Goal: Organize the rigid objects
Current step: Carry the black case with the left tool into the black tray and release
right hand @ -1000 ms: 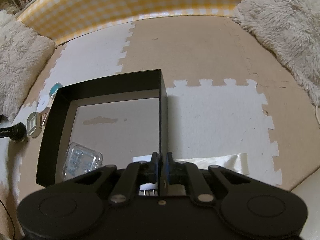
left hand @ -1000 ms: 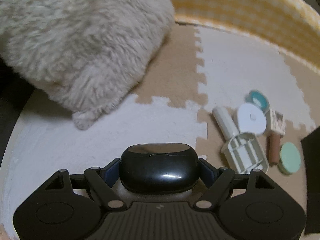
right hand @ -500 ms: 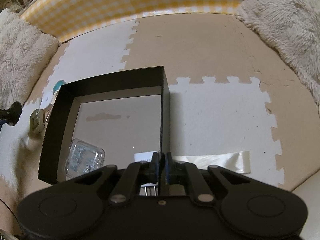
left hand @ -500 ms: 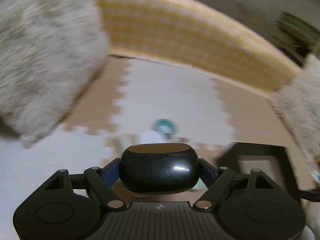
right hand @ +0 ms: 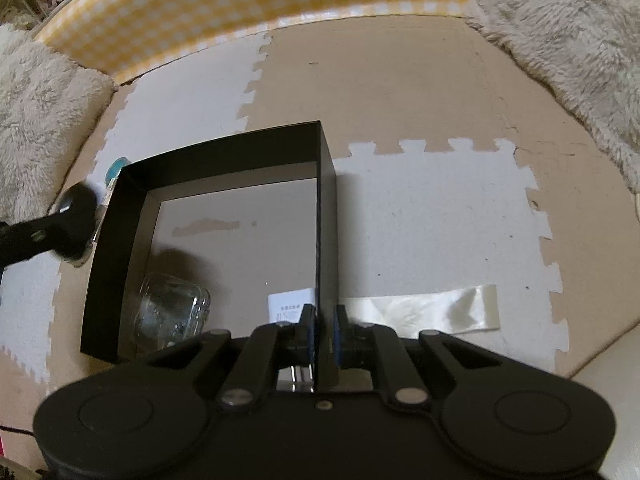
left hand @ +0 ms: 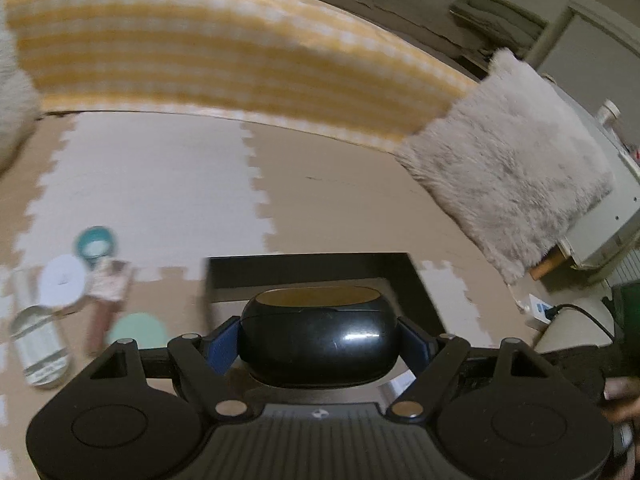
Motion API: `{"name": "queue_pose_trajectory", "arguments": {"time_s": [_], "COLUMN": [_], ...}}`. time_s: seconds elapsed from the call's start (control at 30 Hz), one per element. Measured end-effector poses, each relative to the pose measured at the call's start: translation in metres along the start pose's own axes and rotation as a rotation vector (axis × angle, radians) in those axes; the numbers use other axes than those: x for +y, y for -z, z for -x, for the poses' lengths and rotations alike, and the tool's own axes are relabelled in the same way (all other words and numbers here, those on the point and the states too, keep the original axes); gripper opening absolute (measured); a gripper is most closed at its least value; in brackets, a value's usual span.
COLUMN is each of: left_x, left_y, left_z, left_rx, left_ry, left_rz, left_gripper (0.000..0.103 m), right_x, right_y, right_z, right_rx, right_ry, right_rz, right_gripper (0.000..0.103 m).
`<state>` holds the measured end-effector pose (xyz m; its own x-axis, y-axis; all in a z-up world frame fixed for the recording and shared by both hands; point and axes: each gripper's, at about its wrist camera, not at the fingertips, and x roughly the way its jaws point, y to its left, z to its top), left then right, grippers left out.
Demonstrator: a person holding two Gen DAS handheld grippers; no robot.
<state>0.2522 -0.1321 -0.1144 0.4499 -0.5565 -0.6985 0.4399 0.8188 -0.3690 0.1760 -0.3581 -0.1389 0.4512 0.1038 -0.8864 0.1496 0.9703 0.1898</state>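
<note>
Black glossy case (left hand: 318, 342) clamped in left tongs (left hand: 320, 348), near box | right tongs (right hand: 323, 328) pinch black box (right hand: 224, 148) wall | clear case (right hand: 170, 312) inside | leftovers (left hand: 60, 284) on floor mat

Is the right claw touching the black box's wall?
Touching. The right wrist view shows the right claw shut on the black box, both fingers pressed against its right wall.

Right gripper (right hand: 323, 326) clamps black box (right hand: 120, 240) wall; clear case (right hand: 170, 314) inside
</note>
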Motion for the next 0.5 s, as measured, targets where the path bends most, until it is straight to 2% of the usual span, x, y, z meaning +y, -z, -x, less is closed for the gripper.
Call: {"name": "queue_pose_trajectory", "arguments": {"time_s": [0.23,0.5], "left_x": [-0.022,-0.032], "left_y": [-0.009,-0.006], "left_z": [-0.053,-0.106], "left_rx": [0.026,0.07], "left_ry": [0.029,0.019], "left_rz": [0.017,0.011], "left_gripper": [0.081,0.081], "right_x": [-0.001,0.0], "right_y": [0.008,0.006], "right_z": [0.008,0.007], "right_rx": [-0.015,-0.01], "right_ry": [-0.01,-0.02], "right_rz": [0.002,0.024], "right_gripper": [0.007,0.006]}}
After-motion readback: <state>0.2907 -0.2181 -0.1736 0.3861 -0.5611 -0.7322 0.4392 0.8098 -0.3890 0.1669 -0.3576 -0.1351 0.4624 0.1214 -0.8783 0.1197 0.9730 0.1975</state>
